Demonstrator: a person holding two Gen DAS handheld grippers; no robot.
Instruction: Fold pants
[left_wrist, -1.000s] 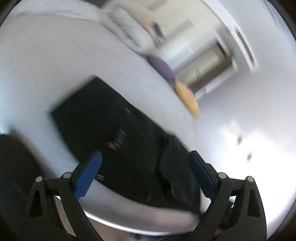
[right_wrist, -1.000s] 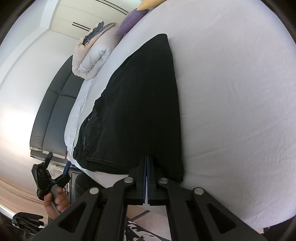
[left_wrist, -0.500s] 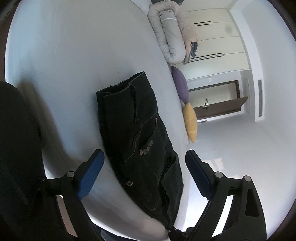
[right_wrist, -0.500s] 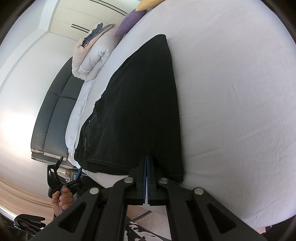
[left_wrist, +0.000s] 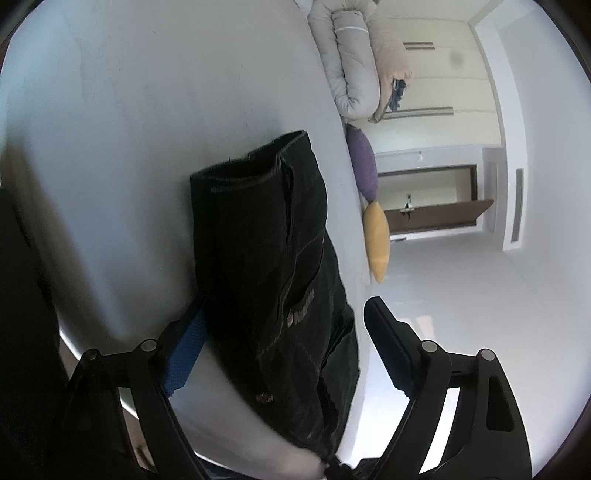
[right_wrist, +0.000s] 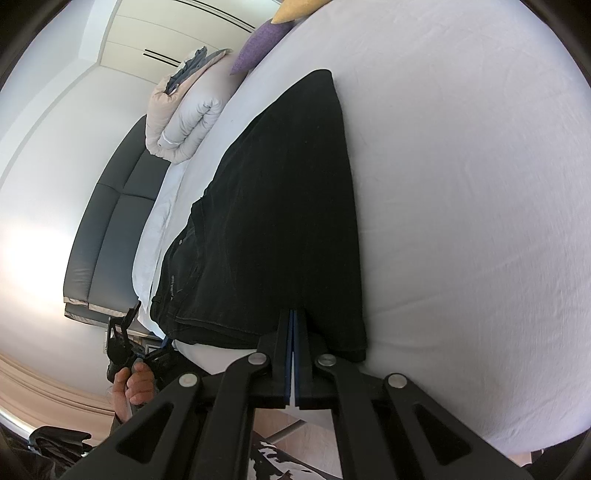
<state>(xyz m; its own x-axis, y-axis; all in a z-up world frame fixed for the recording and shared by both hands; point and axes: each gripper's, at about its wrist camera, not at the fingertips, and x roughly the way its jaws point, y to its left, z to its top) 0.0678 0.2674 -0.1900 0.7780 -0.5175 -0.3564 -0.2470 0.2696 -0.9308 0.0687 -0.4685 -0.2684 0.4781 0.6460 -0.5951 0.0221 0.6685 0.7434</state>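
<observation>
Right gripper (right_wrist: 293, 325) jaws are pinched tight on the near hem edge of the black pants (right_wrist: 280, 206), which lie flat, folded lengthwise, on the white bed (right_wrist: 461, 184). Left gripper (left_wrist: 284, 339) jaws are wide apart, straddling the waistband end near the bed's edge. I'd close the left low on all layers before lifting, so both ends travel level.
</observation>
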